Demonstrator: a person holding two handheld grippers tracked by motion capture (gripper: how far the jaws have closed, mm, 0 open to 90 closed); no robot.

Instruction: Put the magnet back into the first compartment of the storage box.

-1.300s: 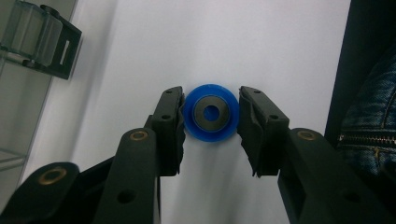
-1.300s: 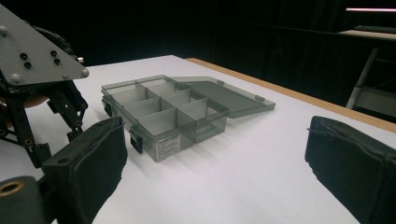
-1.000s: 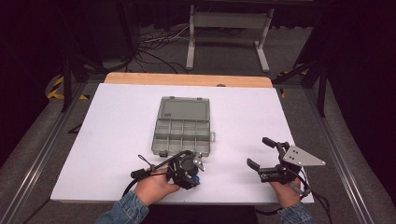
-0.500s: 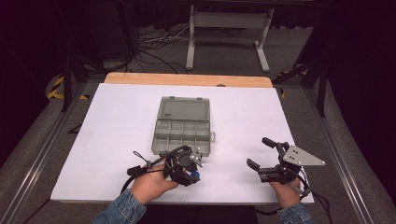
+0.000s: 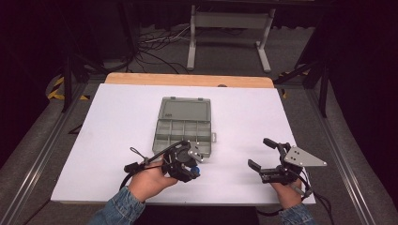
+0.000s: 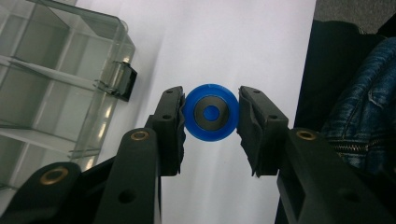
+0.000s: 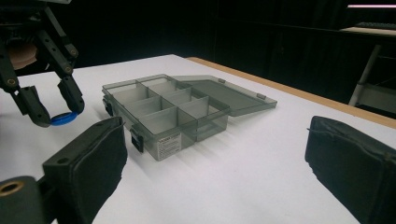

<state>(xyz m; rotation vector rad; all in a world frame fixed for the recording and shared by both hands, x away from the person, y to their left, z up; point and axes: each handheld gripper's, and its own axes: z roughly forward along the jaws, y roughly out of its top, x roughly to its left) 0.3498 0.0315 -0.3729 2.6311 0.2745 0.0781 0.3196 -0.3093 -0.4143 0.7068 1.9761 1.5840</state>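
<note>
The left gripper [image 6: 210, 116] was clamped on the blue disc [image 6: 210, 112] just beside the compartment box [image 5: 184, 133] — nearer than the right gripper [image 5: 263, 154], whose jaws stood apart.

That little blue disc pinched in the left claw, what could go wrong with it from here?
The blue disc is held only by its rim between the left gripper's two pads, so it might slip or twist out and roll across the white table. The open box has small compartments with thin dividers; the disc could land in the wrong one or catch on a wall. The right gripper rests open and apart from the box, so a bump might slide the box.
</note>
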